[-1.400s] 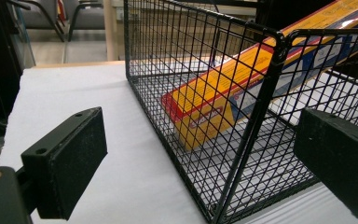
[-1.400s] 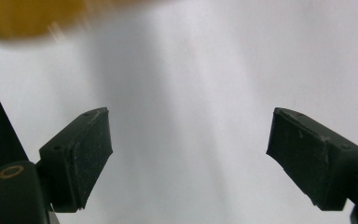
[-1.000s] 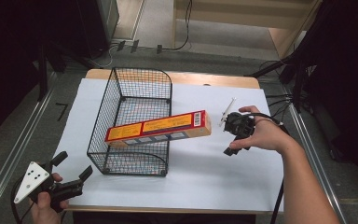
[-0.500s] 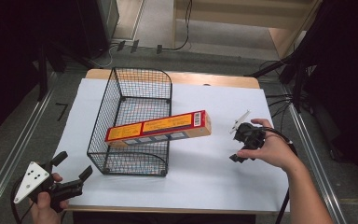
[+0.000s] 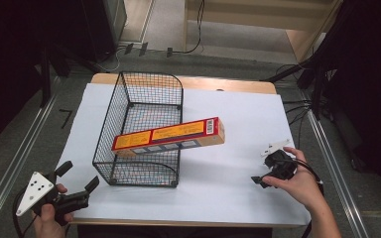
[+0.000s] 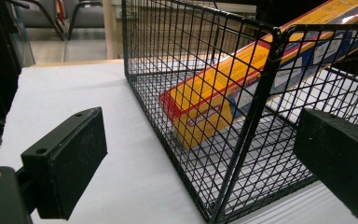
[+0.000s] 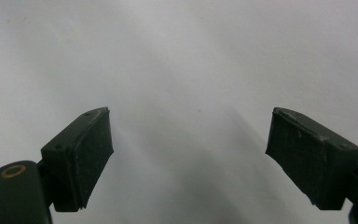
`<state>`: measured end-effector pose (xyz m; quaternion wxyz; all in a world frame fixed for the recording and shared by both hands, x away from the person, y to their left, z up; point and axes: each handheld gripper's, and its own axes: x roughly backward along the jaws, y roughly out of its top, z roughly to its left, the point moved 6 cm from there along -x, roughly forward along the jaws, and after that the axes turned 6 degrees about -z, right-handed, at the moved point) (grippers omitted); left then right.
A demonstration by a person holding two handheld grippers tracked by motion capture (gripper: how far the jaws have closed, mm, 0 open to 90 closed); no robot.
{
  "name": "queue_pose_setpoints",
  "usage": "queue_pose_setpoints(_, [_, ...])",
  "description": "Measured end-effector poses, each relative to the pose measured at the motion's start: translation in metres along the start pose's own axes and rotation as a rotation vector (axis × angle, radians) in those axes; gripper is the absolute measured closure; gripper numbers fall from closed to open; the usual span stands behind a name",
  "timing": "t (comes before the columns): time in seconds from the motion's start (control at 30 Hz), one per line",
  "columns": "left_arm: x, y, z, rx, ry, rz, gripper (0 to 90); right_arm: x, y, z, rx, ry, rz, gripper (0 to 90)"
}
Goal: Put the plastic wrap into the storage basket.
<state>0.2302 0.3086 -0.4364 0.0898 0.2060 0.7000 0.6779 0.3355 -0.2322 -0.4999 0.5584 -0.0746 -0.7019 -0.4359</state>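
**Both grippers empty, carton propped in the wire basket**

Between my right gripper's (image 7: pixel 189 154) fingers (image 7: pixel 81 156) there is nothing but white tabletop: the two blocky black pads, matte and faintly scuffed along their edges, stand wide apart, gripping nothing. In the high view this right gripper (image 5: pixel 270 173) sits in my hand (image 5: pixel 302 186) near the table's front right corner, well apart from the basket.

My left gripper (image 6: pixel 200 158) is spread wide as well, its flat rectangular pads empty. Its camera looks straight at the near corner of the wire basket (image 6: pixel 261 93), just ahead of the jaws, a thin black mesh of small squares on a thicker rod frame with rounded corners. From above, the left gripper (image 5: pixel 79 186) hovers at the table's front left edge, near the basket (image 5: pixel 129 94) but not touching it, with the grey three-cornered plate on top of it.

The long carton (image 5: pixel 168 135), a slim cardboard box with a red border, yellow panels and a barcode at one end, lies tilted: its left end rests down inside the basket, its body crosses the right rim and its right end juts out over the table (image 5: pixel 238 114). The table is covered by a smooth white sheet with a wooden edge showing at the back.
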Motion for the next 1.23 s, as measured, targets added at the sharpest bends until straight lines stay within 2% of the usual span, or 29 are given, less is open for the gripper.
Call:
queue_pose_setpoints(0.1, [0.000,0.000,-0.001,-0.001,-0.002,-0.001,2.9,0.003,-0.007,-0.001,-0.063,-0.007,-0.082,14.6])
queue_pose_setpoints(0.2, [0.000,0.000,-0.001,0.001,-0.001,-0.003,2.9,0.007,-0.014,0.000,-0.113,-0.008,-0.192,14.6])
queue_pose_setpoints(0.33, [0.001,0.002,0.000,-0.004,-0.006,-0.006,2.9,0.009,-0.024,0.001,-0.141,-0.054,-0.214,14.4])
queue_pose_setpoints(0.43, [0.002,0.003,0.001,0.002,-0.003,-0.012,2.9,0.015,-0.025,0.004,-0.191,-0.061,-0.294,14.7])
queue_pose_setpoints(0.5, [0.002,0.003,0.001,0.003,-0.003,-0.013,2.9,0.018,-0.027,0.005,-0.208,-0.078,-0.339,14.8])
queue_pose_setpoints(0.67, [0.002,0.003,0.001,0.001,-0.004,-0.013,2.9,0.024,-0.041,0.008,-0.262,-0.110,-0.413,14.7])
queue_pose_setpoints(0.83, [0.002,0.003,0.000,-0.002,-0.003,-0.011,3.0,0.040,-0.054,0.005,-0.360,-0.115,-0.538,14.7])
queue_pose_setpoints(0.97, [0.002,0.003,0.000,-0.006,-0.004,-0.010,2.9,0.051,-0.065,0.001,-0.446,-0.126,-0.596,14.5])
queue_pose_setpoints(1.03, [0.001,0.003,-0.001,-0.007,-0.005,-0.010,2.9,0.054,-0.069,-0.002,-0.493,-0.093,-0.625,14.9])
queue_pose_setpoints(1.13, [0.001,0.003,-0.001,-0.007,-0.005,-0.010,2.9,0.053,-0.074,-0.008,-0.536,-0.079,-0.638,15.3])
queue_pose_setpoints(1.23, [0.000,0.004,-0.001,-0.003,-0.006,-0.012,2.9,0.051,-0.076,-0.010,-0.539,-0.079,-0.632,15.3])
